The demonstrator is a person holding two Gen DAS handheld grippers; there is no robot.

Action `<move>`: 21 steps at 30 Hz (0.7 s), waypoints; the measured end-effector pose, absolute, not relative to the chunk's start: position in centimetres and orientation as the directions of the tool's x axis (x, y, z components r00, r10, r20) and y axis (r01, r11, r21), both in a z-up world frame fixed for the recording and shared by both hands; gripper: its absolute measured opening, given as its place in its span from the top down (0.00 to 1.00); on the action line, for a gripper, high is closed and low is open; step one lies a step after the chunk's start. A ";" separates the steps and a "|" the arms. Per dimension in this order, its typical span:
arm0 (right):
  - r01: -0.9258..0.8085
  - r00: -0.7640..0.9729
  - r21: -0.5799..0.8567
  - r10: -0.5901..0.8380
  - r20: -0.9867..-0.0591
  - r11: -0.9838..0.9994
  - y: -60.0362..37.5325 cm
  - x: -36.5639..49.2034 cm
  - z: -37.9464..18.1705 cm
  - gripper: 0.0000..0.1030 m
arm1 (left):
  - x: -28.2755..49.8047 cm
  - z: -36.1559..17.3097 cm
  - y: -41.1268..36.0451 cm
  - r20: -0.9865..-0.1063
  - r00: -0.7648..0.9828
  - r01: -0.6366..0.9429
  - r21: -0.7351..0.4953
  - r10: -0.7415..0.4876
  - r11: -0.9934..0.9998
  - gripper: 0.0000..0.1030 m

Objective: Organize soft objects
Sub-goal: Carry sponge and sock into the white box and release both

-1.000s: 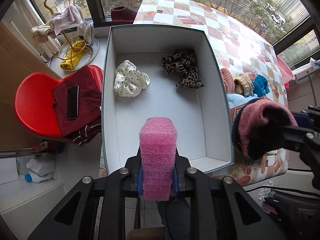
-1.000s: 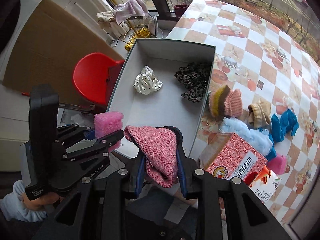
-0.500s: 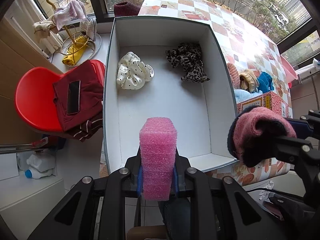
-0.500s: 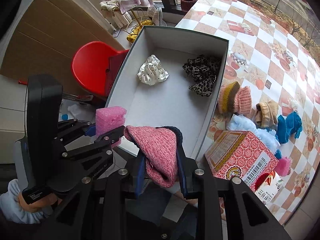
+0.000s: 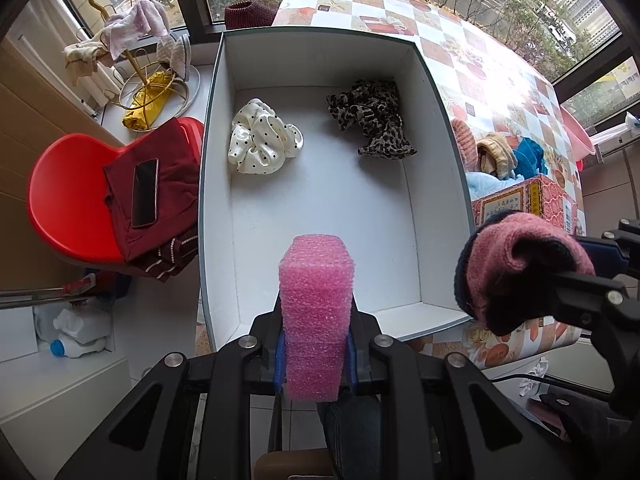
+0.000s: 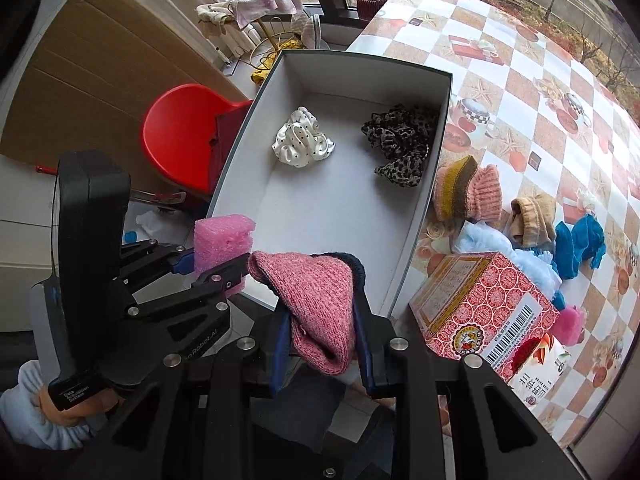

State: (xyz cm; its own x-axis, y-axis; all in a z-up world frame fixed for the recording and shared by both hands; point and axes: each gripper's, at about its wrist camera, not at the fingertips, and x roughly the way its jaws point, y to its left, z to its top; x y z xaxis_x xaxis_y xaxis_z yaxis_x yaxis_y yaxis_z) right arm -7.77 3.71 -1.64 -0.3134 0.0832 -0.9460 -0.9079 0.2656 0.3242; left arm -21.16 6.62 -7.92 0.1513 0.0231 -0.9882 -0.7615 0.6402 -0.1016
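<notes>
My left gripper is shut on a pink foam block, held above the near end of a white open box. My right gripper is shut on a pink knit hat with a dark lining, just off the box's near right corner. In the left wrist view that hat hangs at the right. The foam block and left gripper show at the left of the right wrist view. Inside the box lie a cream polka-dot scrunchie and a leopard-print scrunchie.
On the checked tablecloth beside the box lie a pink and mustard hat, a tan sock, blue fluffy items and a red patterned carton. A red chair with dark red clothes and a phone stands left.
The box and table have shifted slightly in both views as the grippers drifted a little. The hat has come closer to the box's near right corner. Both grips are unchanged.
</notes>
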 end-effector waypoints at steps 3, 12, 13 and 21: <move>-0.908 -0.314 0.325 0.083 -0.946 0.266 3.7 -7.8 -1.7 0.71 | -21.2 -7.9 6.6 -0.988 0.150 -0.762 -0.100 0.024 0.639 0.77; -0.907 -0.316 0.326 0.084 -0.945 0.265 3.7 -7.8 -1.8 0.71 | -21.3 -7.9 6.5 -0.989 0.146 -0.761 -0.095 0.027 0.641 0.77; -0.907 -0.315 0.326 0.084 -0.945 0.265 3.7 -7.8 -1.8 0.71 | -21.3 -7.9 6.6 -0.989 0.146 -0.762 -0.096 0.026 0.641 0.77; -0.910 -0.310 0.321 0.081 -0.947 0.264 3.7 -8.0 -1.9 0.62 | -21.7 -7.9 7.0 -0.989 0.141 -0.778 -0.090 0.033 0.622 0.27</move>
